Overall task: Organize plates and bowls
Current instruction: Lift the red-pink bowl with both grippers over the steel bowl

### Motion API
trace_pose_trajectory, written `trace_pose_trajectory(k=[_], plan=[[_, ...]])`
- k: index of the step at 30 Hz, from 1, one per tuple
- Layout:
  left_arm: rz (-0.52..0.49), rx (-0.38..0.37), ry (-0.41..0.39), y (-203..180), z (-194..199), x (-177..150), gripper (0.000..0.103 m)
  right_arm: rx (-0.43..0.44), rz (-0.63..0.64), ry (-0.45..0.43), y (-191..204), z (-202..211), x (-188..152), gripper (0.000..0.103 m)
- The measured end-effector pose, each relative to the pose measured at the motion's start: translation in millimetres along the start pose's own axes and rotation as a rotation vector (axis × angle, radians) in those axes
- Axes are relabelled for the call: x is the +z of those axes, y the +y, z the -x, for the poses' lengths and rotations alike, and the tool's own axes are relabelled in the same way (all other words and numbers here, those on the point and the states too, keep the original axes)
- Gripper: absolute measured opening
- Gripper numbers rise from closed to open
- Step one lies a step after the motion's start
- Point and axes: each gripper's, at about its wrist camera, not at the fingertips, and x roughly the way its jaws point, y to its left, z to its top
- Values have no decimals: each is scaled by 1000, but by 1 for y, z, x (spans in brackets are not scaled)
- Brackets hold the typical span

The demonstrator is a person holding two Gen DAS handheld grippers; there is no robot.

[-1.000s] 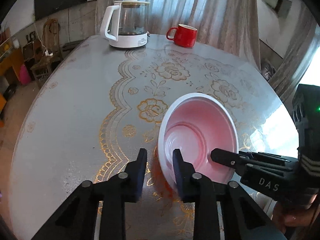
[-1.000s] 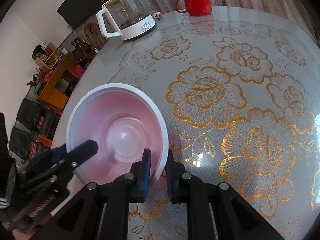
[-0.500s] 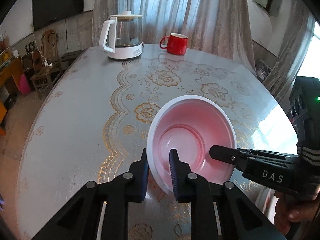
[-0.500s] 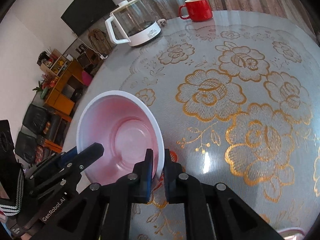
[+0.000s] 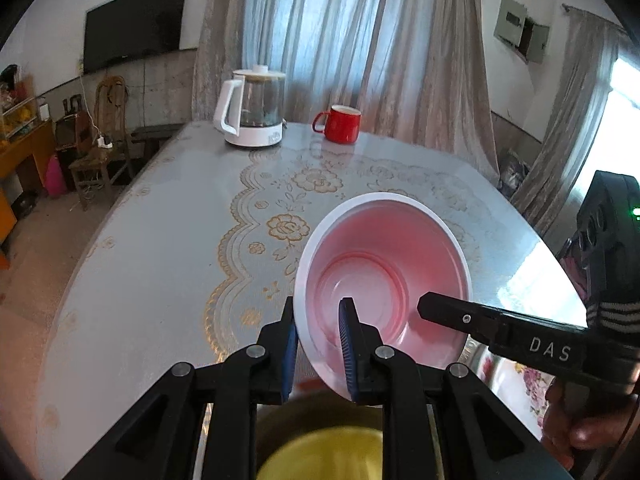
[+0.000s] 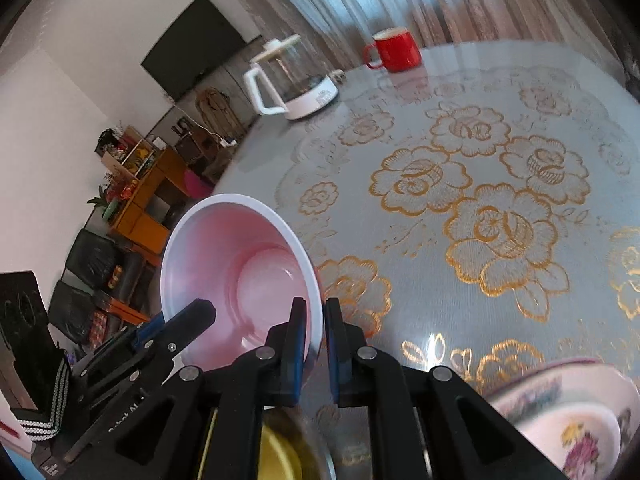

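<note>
A pink bowl with a white rim [image 5: 384,268] is held in the air above the table, tilted. My left gripper [image 5: 318,336] is shut on its near-left rim. My right gripper [image 6: 316,336] is shut on the opposite rim of the same bowl [image 6: 236,264]; it shows in the left wrist view as a black finger [image 5: 460,316] reaching in from the right. A yellow bowl [image 5: 324,456] lies blurred right below the left gripper and also shows in the right wrist view [image 6: 276,456]. A floral plate [image 6: 572,416] sits at lower right.
The round table has a grey cloth with gold flowers [image 6: 500,224]. A glass kettle on a white base [image 5: 254,108] and a red mug [image 5: 340,124] stand at the far edge. Chairs and a cabinet stand on the floor to the left.
My left gripper closed on the bowl's rim. Both grippers have lifted the pink bowl off the table and drawn it back, and the yellow bowl and floral plate have come into view below.
</note>
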Motion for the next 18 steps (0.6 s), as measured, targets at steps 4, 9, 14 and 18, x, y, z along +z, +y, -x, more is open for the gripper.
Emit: trace_pose_trajectory(k=[4, 9, 14, 18], plan=[[20, -6, -26, -1, 19, -14, 20, 5, 17, -38, 9, 15, -16, 9], [41, -15, -50, -1, 37, -29, 20, 19, 31, -72, 17, 32, -35, 9], [77, -28, -68, -1, 55, -48, 20, 35, 30, -91, 22, 46, -54, 10], [94, -32, -82, -2, 64, -58, 20, 43, 36, -107, 25, 56, -68, 10]])
